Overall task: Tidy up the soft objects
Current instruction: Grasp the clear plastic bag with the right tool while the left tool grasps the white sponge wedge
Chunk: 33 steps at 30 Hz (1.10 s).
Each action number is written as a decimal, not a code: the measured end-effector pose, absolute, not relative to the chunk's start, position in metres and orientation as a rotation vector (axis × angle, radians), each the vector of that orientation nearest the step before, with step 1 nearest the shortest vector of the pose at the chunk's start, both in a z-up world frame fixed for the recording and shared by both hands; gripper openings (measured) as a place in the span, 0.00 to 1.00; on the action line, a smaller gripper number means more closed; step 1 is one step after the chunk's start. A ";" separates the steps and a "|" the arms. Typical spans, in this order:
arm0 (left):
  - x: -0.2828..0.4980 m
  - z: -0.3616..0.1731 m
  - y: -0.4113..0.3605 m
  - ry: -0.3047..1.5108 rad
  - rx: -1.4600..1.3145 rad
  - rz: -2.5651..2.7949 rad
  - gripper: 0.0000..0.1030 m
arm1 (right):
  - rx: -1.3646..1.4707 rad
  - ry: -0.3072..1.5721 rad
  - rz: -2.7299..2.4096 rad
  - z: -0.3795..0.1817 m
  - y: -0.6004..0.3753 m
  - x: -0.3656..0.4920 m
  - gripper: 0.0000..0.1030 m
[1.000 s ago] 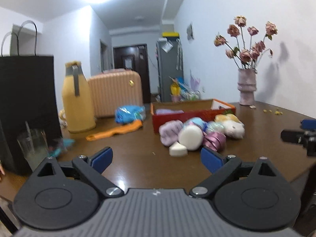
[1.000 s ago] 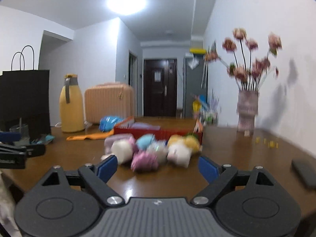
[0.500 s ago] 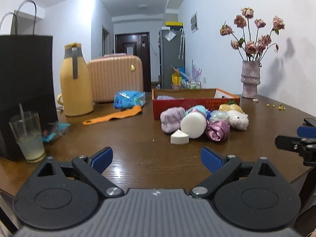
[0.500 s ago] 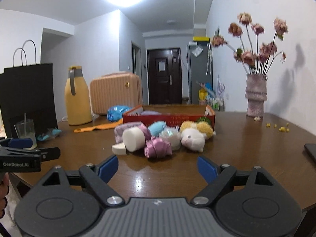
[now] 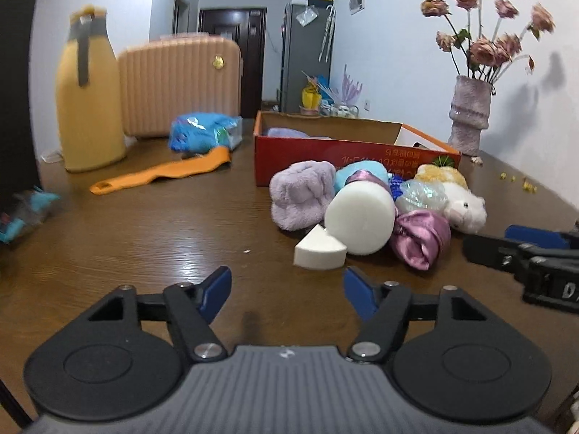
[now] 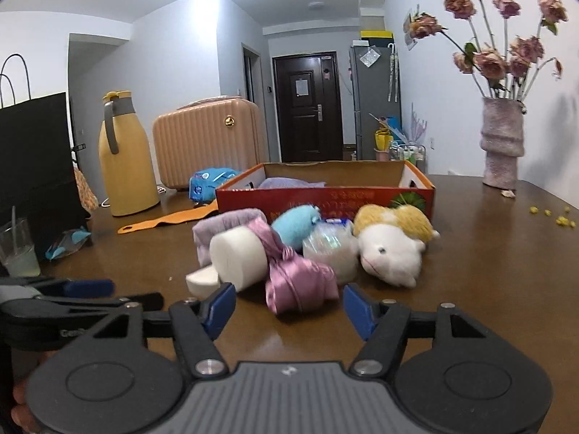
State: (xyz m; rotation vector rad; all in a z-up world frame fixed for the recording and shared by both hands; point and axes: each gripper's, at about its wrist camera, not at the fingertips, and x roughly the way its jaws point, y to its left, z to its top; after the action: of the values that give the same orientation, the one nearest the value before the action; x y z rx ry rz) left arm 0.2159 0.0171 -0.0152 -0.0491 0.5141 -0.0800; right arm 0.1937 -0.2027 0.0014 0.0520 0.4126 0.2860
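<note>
Cardboard box (image 6: 325, 195) far; soft pile just before it. Satin bundle (image 6: 296, 282) near right gripper (image 6: 287, 305), wedge (image 5: 318, 249) near left gripper (image 5: 287, 289); both empty, half-wide, closing. Risk: narrowed jaws nudge pieces or snag neighbours.

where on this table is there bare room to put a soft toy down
Bare wood lies between the orange strap and the white wedge sponge, and right of the plush hamster toward the vase. It is crowded at the toy pile before the red box.
</note>
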 end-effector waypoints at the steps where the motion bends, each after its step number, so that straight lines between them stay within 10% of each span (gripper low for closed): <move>1: 0.223 -0.016 0.017 0.518 -0.055 -0.085 0.68 | 0.052 0.415 0.290 0.001 -0.201 0.201 0.63; 11: 0.275 -0.025 -0.001 0.585 -0.001 -0.162 0.68 | 0.080 0.442 0.236 -0.009 -0.204 0.259 0.63; 15: 0.289 -0.029 -0.001 0.637 -0.033 -0.182 0.39 | 0.080 0.431 0.214 -0.004 -0.214 0.278 0.62; 21: 0.282 -0.028 0.000 0.627 -0.034 -0.182 0.33 | 0.070 0.471 0.231 -0.013 -0.212 0.316 0.26; 33: 0.214 0.002 0.003 0.538 -0.015 -0.142 0.32 | 0.082 0.372 0.250 0.012 -0.222 0.252 0.13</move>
State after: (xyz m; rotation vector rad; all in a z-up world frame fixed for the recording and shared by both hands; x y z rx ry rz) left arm 0.2137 0.0027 0.0023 -0.0149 0.5383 -0.1424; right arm 0.2516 -0.2217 0.0125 0.0824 0.3718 0.2499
